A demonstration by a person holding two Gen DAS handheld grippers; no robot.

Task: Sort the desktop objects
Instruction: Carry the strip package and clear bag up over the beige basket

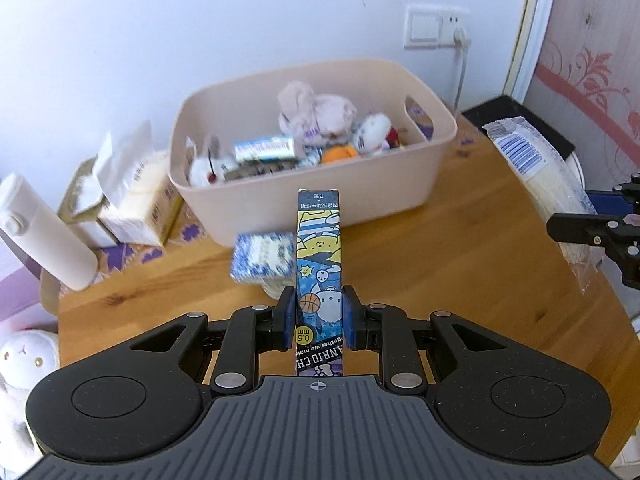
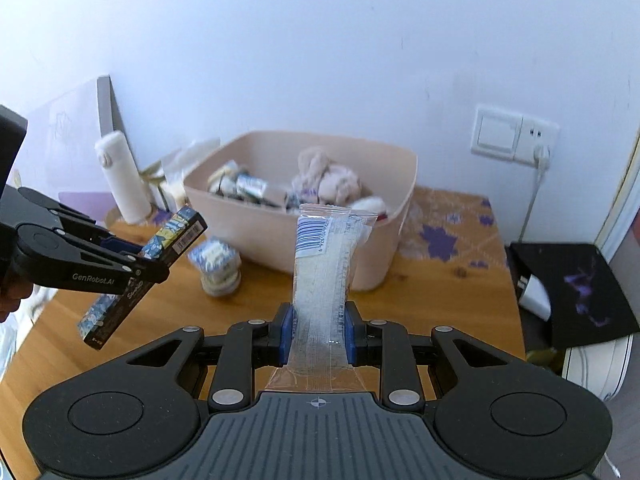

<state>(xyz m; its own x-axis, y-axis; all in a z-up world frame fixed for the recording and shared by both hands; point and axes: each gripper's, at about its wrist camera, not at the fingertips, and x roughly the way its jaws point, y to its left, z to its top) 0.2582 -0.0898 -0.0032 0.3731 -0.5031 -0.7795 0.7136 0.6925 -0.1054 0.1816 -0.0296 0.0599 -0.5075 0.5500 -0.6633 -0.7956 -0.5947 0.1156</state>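
My left gripper (image 1: 319,314) is shut on a long cartoon-printed pen box (image 1: 319,248), held above the wooden table and pointing at the beige bin (image 1: 400,184). In the right wrist view the same box (image 2: 160,256) shows at the left in the left gripper (image 2: 138,262). My right gripper (image 2: 318,330) is shut on a clear plastic packet with a barcode (image 2: 324,264), in front of the bin (image 2: 384,248). The packet also shows at the right of the left wrist view (image 1: 536,168). The bin holds plush toys (image 1: 316,110) and small packs.
A blue-and-white small jar (image 1: 262,260) stands on the table before the bin, also in the right wrist view (image 2: 218,266). A white bottle (image 1: 44,232) and tissue packs (image 1: 132,196) are at the left. A black item (image 2: 572,280) lies off the right edge.
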